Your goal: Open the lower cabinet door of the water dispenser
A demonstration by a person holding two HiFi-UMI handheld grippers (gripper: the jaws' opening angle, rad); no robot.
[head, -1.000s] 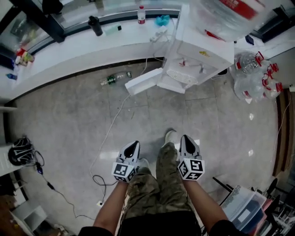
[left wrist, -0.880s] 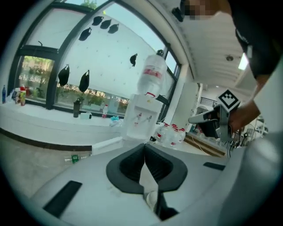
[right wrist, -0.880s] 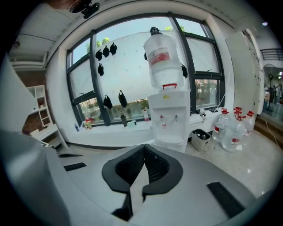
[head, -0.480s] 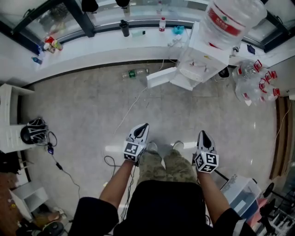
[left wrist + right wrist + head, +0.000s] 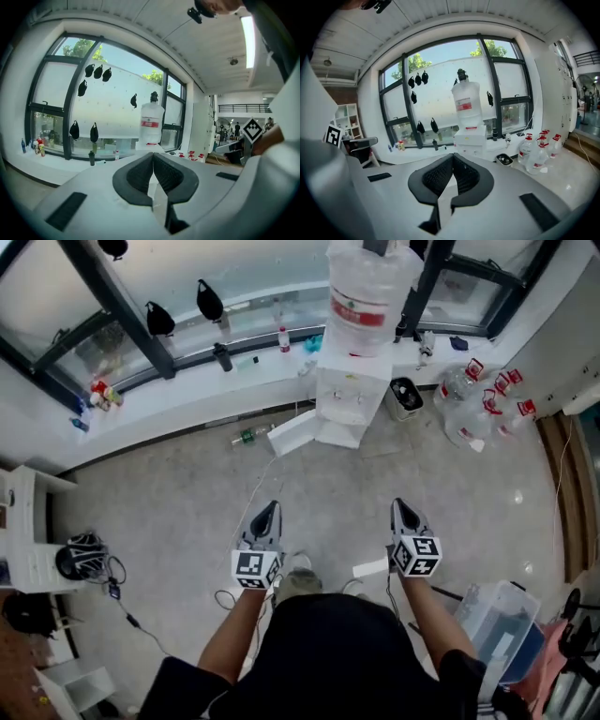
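The white water dispenser (image 5: 345, 401) stands against the window ledge with a large clear bottle (image 5: 366, 287) on top. Its lower cabinet door (image 5: 292, 439) hangs swung out to the left, low by the floor. My left gripper (image 5: 268, 512) and right gripper (image 5: 401, 508) are held side by side far in front of it, both shut with nothing between the jaws. The left gripper view shows the dispenser (image 5: 151, 129) in the distance beyond the closed left gripper (image 5: 153, 157). In the right gripper view the dispenser (image 5: 470, 137) stands past the closed right gripper (image 5: 453, 157).
A green bottle (image 5: 246, 437) and a white cable (image 5: 251, 498) lie on the floor left of the dispenser. A black bin (image 5: 405, 395) and several water jugs (image 5: 478, 409) stand to its right. A plastic crate (image 5: 502, 624) is at lower right, a black bag (image 5: 82, 557) at left.
Both grippers have risen and stayed shut. The head view has lifted, so the dispenser looks smaller, farther off and more upright, with the windows in sight.
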